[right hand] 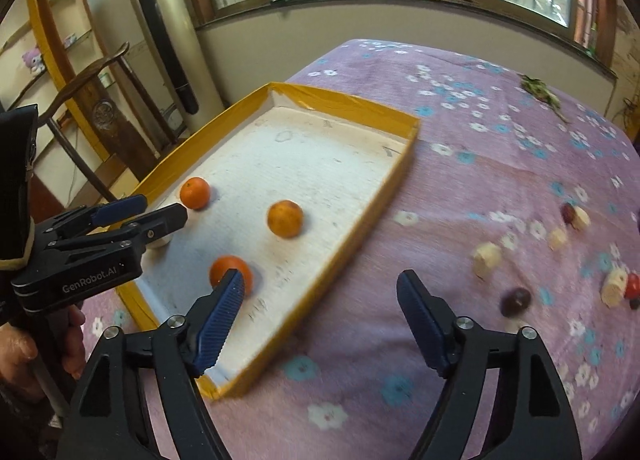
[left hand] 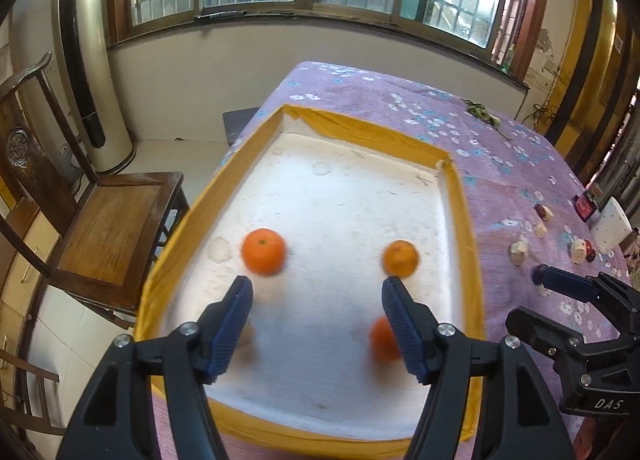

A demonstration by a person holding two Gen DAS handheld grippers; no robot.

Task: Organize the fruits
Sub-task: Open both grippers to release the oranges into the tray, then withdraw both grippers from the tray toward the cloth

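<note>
A white tray with a yellow rim (left hand: 460, 195) (right hand: 400, 171) lies on the purple flowered cloth. Three oranges sit in it: one at left (left hand: 264, 251) (right hand: 195, 192), one at right (left hand: 401, 258) (right hand: 285, 218), one nearest (left hand: 382, 340) (right hand: 230, 272). My left gripper (left hand: 316, 324) is open and empty above the tray's near half; it also shows in the right wrist view (right hand: 160, 211). My right gripper (right hand: 320, 324) is open and empty over the tray's near right rim and the cloth; it also shows in the left wrist view (left hand: 536, 300).
Small pale and dark red fruit pieces (right hand: 486, 258) (left hand: 518, 251) are scattered on the cloth right of the tray. A dark round fruit (right hand: 516, 302) lies among them. A wooden chair (left hand: 108, 227) stands left of the table. Green leaves (right hand: 540, 89) lie far back.
</note>
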